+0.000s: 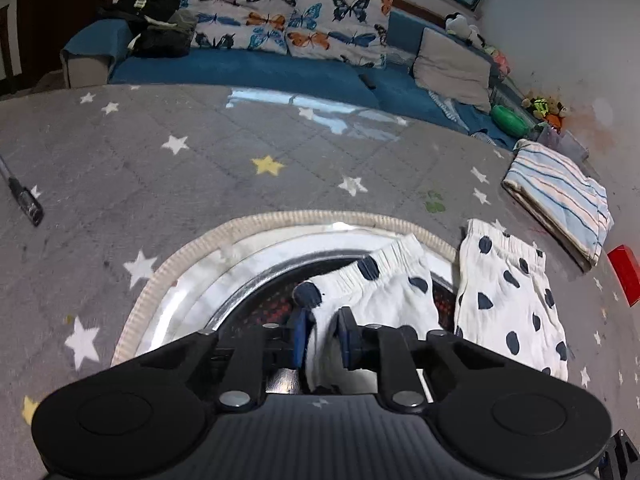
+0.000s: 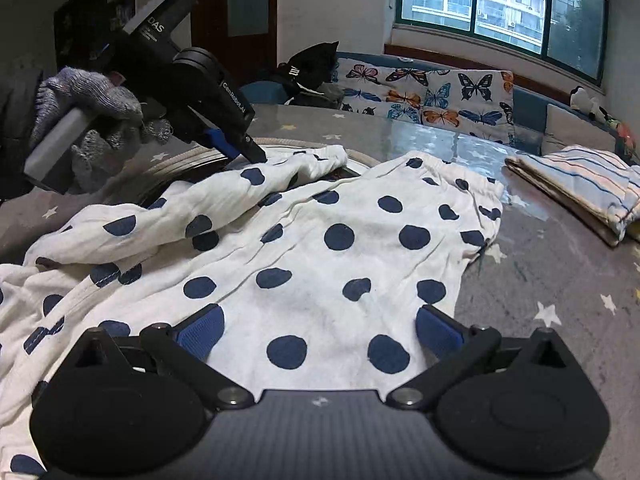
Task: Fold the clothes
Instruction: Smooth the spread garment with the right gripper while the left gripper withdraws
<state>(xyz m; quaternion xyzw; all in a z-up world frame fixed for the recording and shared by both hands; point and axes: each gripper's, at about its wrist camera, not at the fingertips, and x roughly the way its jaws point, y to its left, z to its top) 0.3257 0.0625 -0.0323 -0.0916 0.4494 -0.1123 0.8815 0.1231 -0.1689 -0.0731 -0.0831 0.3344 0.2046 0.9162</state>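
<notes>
A grey table cover with white and yellow stars (image 1: 172,160) fills the middle of the left wrist view. A round metal tray with a woven beige rim (image 1: 192,248) lies on it at lower centre. A black-tipped rod (image 1: 24,200) sits at the left edge, and a red box (image 1: 626,280) at the right edge. Along the top runs a blue sofa (image 1: 248,72) bearing butterfly-print cushions (image 1: 288,20), a pile of dark clothing (image 1: 156,12) at upper left and a grey cushion (image 1: 452,64) at upper right. Soft toys (image 1: 464,26) sit behind it. A green-framed window (image 2: 500,4) fills the upper right of the right wrist view.
</notes>
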